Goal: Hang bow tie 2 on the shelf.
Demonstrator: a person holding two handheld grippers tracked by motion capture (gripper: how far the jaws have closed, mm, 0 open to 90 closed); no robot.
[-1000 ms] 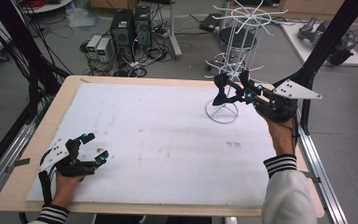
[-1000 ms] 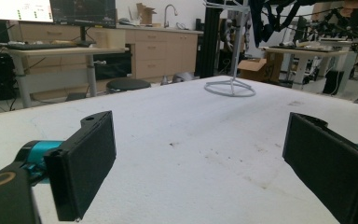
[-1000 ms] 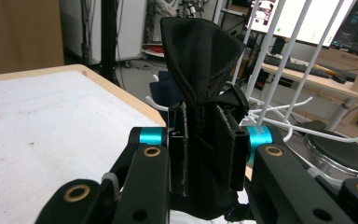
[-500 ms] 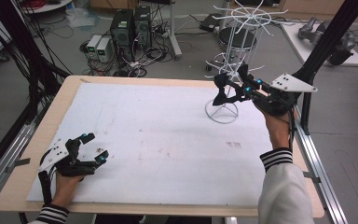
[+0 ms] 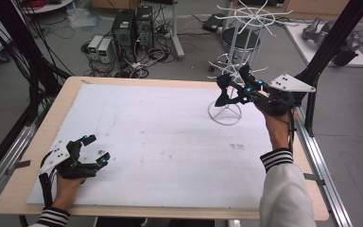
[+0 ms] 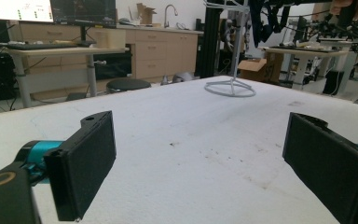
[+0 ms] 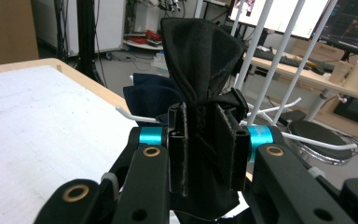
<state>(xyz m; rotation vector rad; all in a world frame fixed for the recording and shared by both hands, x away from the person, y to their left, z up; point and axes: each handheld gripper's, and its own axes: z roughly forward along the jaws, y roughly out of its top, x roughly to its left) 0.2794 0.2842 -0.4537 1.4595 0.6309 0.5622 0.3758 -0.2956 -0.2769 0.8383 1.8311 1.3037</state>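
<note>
Holding a bunched black cloth [image 7: 200, 51] between narrowly set jaws, the right tongs [image 5: 234, 87] hover beside the white wire rack [image 5: 238, 56] at the far right of the tabletop [image 5: 170, 137], the cloth raised off the surface and level with the rack's lower prongs. In the right gripper view a thin white prong [image 7: 135, 116] runs just behind the clamped fabric, and a second dark blue cloth [image 7: 151, 100] seems to hang there already. The left tongs [image 5: 92, 149] rest wide and empty at the near left corner, well apart from the rack. The work in hand looks like hanging the cloth on a prong. The risks lie in the release: the fabric is pinched in a wad, so it may not drape over the thin wire and could slide off to the tabletop once let go. A push against the prongs might also tip or shift the light rack, since nothing steadies its ring base [image 5: 224, 113].
</note>
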